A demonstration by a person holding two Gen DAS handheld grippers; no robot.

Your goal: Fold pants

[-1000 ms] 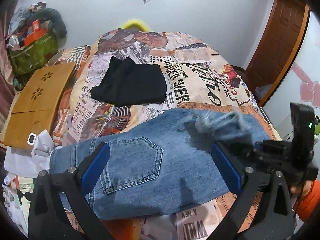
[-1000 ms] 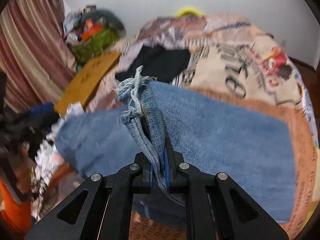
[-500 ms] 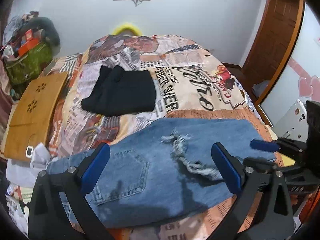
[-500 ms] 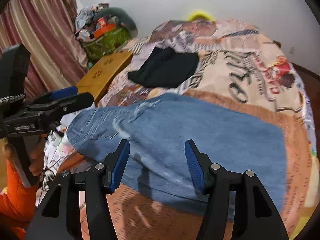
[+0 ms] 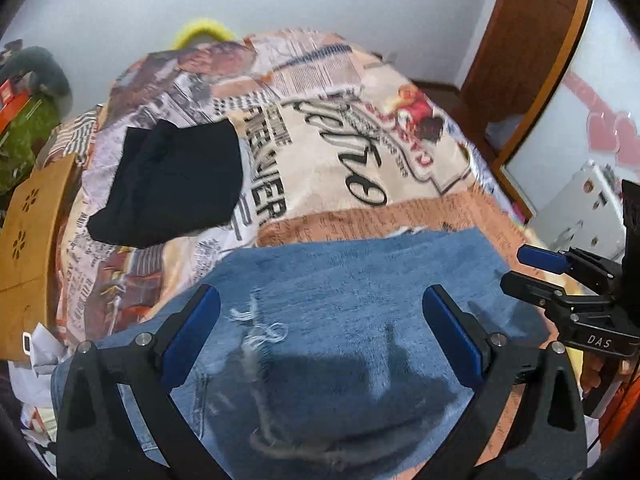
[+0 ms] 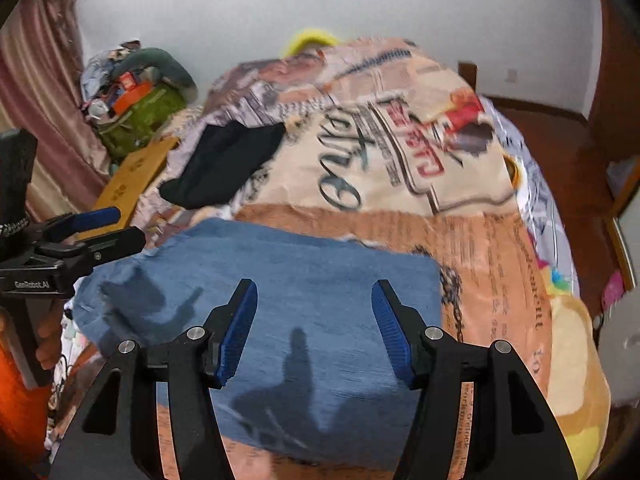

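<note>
Blue jeans [image 5: 360, 264] lie folded flat on the printed bedspread [image 5: 360, 140], their frayed hem [image 5: 256, 328] resting on top of the denim. My left gripper [image 5: 320, 300] hovers over them, jaws wide open, nothing between the pads. In the right wrist view the jeans [image 6: 280, 256] spread below my right gripper [image 6: 314, 286], which is open and holds nothing. Each gripper shows in the other's view: the right gripper [image 5: 514, 266] at the jeans' right edge, the left gripper [image 6: 132, 225] at their left edge, gripped by a hand with an orange sleeve.
A folded black garment [image 5: 172, 184] lies farther back on the bed. A wooden board [image 5: 28, 216] leans at the left edge, with a green bag and clutter [image 6: 140, 108] behind it. A brown door [image 5: 528, 40] and a white appliance [image 5: 580, 208] stand to the right.
The right gripper let go of the frayed hem and opened; the hem now lies on the jeans. Both grippers shifted rightward across the jeans.
</note>
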